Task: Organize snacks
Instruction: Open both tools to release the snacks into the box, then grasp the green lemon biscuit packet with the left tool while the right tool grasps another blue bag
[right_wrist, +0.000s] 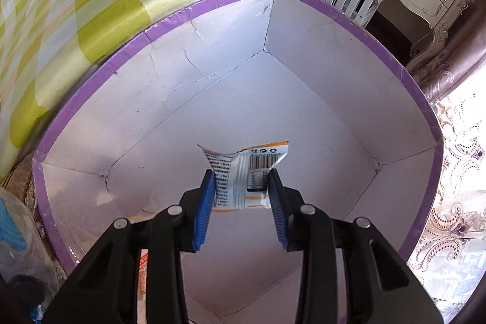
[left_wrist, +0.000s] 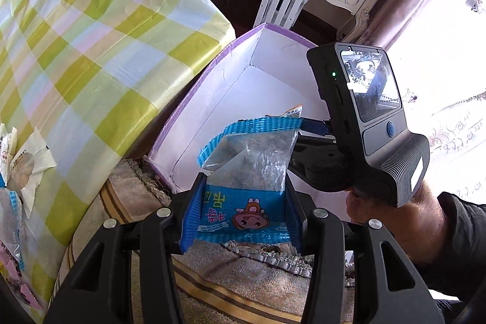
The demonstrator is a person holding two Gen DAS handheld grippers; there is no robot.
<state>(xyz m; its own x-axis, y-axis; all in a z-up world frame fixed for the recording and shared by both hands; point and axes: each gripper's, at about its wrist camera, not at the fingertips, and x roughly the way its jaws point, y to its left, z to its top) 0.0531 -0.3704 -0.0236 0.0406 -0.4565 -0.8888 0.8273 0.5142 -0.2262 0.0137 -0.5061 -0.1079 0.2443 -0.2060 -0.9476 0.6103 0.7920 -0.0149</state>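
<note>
Snacks ride in both our grippers above the purple-rimmed box (right_wrist: 170, 20): our right gripper (right_wrist: 241, 190) clamps an orange-and-white packet (right_wrist: 243, 172) over its floor, our left gripper (left_wrist: 243, 196) pinches a blue packet (left_wrist: 243, 166) near its rim, ready for dropping in.

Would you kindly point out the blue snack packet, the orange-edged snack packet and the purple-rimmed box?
blue snack packet (left_wrist: 243, 172): left wrist view, on its clear middle panel.
orange-edged snack packet (right_wrist: 243, 175): right wrist view, on its printed back beside the barcode.
purple-rimmed box (right_wrist: 212, 5): right wrist view, on its far purple rim.
</note>
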